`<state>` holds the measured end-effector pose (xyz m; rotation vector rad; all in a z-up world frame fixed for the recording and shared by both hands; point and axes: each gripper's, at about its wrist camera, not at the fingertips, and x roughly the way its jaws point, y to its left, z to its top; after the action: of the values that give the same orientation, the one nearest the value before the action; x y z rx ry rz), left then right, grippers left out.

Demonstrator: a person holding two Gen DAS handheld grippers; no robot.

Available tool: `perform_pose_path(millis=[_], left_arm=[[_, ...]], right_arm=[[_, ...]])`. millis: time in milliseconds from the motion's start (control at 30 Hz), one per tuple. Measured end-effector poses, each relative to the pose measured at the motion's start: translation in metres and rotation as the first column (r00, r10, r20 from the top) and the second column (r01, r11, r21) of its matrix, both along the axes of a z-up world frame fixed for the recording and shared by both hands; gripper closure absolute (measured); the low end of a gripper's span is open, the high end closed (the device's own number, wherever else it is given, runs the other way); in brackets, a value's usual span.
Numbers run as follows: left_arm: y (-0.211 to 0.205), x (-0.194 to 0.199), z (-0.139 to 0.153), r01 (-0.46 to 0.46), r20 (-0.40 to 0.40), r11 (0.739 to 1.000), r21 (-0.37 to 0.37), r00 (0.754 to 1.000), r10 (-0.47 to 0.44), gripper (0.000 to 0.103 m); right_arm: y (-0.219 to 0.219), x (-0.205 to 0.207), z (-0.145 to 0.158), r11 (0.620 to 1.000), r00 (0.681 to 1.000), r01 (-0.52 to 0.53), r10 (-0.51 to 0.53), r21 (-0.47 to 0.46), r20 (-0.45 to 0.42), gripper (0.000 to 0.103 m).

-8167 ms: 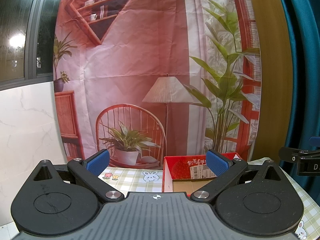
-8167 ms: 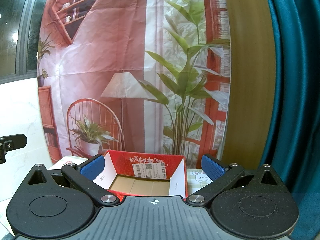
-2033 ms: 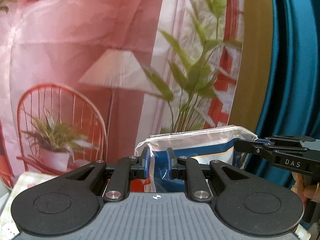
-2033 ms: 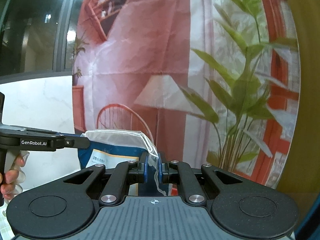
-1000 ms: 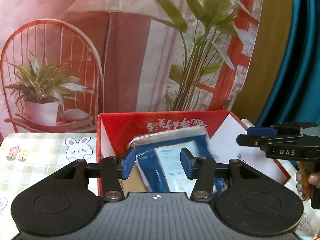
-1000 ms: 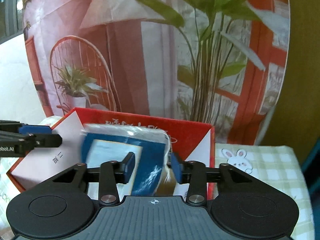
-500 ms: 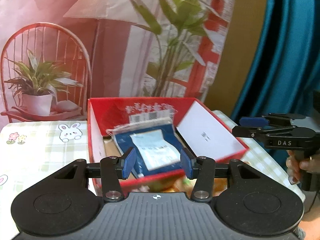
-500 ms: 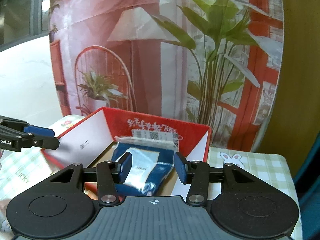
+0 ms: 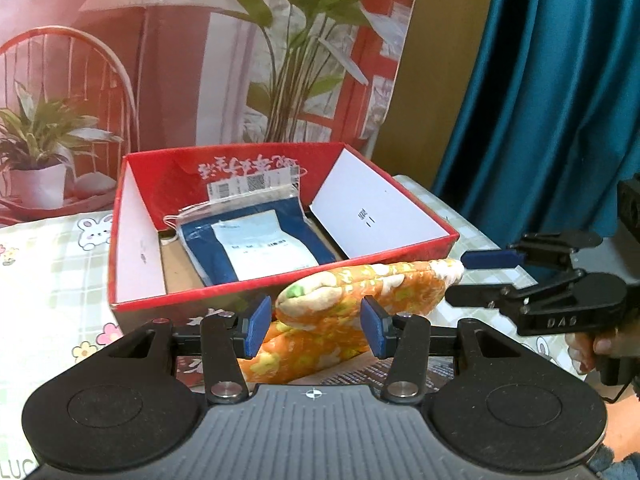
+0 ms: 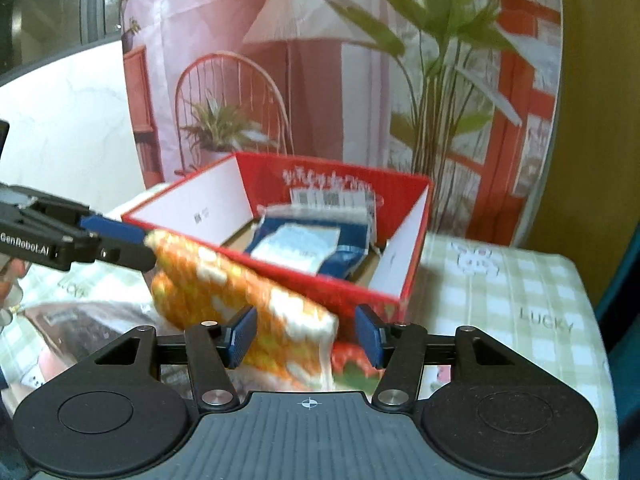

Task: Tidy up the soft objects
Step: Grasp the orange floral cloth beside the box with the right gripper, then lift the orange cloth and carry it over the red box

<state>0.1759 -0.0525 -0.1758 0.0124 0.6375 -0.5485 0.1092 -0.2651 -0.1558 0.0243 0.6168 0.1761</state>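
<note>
My left gripper (image 9: pixel 312 330) stands partly open, its blue pads either side of one end of the orange floral cloth (image 9: pixel 360 300) and pressing on nothing, so I have no hold yet. My right gripper (image 10: pixel 306 334) brackets the cloth's other end, jaws opening, pads likewise clear of the fabric. I judge I've set one gripper at each end because a folded, floppy thing sags unless it is carried by both ends. The cloth lies just in front of the red box (image 9: pixel 248 292), against its near wall, close to where it must go. Inside the box, the blue packet (image 9: pixel 256 244) lies flat on the floor towards the back wall, leaving room in front. Beyond the box hangs the printed backdrop (image 9: pixel 180 64).
</note>
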Motion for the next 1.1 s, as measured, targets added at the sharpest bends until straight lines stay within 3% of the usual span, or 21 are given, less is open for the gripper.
perform_pose_path(millis=[200,300,667,867,1100], left_arm=[[-0.01,0.01,-0.004,0.001,0.002,1.0,0.014,1.0,-0.001,0.052],[-0.01,0.011,-0.004,-0.007,-0.002,1.0,0.001,1.0,0.007,0.063],[-0.012,0.01,-0.009,-0.024,0.02,0.999,0.029,1.0,0.024,0.067],[-0.01,0.004,-0.004,-0.021,0.07,0.999,0.027,0.997,0.019,0.077],[-0.008,-0.004,0.011,-0.025,0.123,1.0,0.007,0.992,0.024,0.079]], right_arm=[[-0.006,0.007,-0.019,1.0,0.999,0.021,-0.02,0.023,-0.03,0.052],[-0.009,0.012,-0.025,0.998,0.999,0.022,-0.02,0.056,-0.036,0.053],[-0.009,0.017,-0.024,0.996,0.999,0.023,-0.021,0.081,-0.027,0.078],[-0.01,0.014,-0.023,0.996,1.0,0.025,-0.024,0.082,-0.019,0.085],[-0.01,0.008,-0.009,0.994,1.0,0.016,-0.018,0.106,0.015,0.088]])
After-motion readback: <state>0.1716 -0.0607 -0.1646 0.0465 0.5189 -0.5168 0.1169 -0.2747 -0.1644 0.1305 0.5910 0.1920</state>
